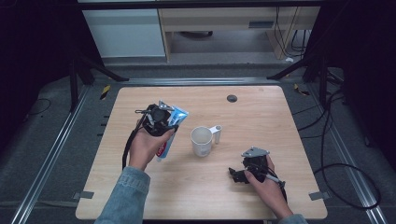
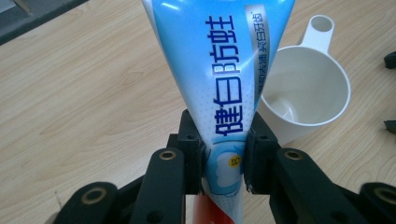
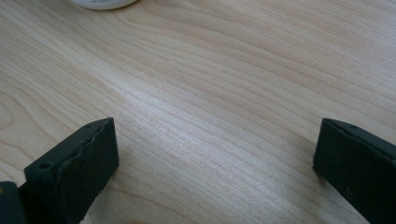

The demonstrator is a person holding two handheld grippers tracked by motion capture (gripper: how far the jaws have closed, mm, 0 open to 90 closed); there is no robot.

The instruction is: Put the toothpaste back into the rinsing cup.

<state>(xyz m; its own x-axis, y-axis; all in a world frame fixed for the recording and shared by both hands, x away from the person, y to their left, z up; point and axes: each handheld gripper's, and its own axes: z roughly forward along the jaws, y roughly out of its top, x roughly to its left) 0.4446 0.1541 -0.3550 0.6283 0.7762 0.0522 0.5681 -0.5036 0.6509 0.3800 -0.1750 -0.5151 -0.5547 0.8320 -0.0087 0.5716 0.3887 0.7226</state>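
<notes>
Toothpaste point(image 2: 219, 70) sits clamped in our left gripper point(image 2: 223, 161), raised over the desk's point(image 1: 261, 116) left half, just left of the cup point(image 1: 201, 140) at its middle. Near the front right corner, our right gripper point(image 3: 215, 158) rests wide apart, holding nothing. We judge the next move is lowering the tube squarely into the cup.

A blue-and-white toothpaste tube point(image 2: 219, 88), clamped and lifted, hangs just beside an upright white cup point(image 2: 306, 95).
</notes>
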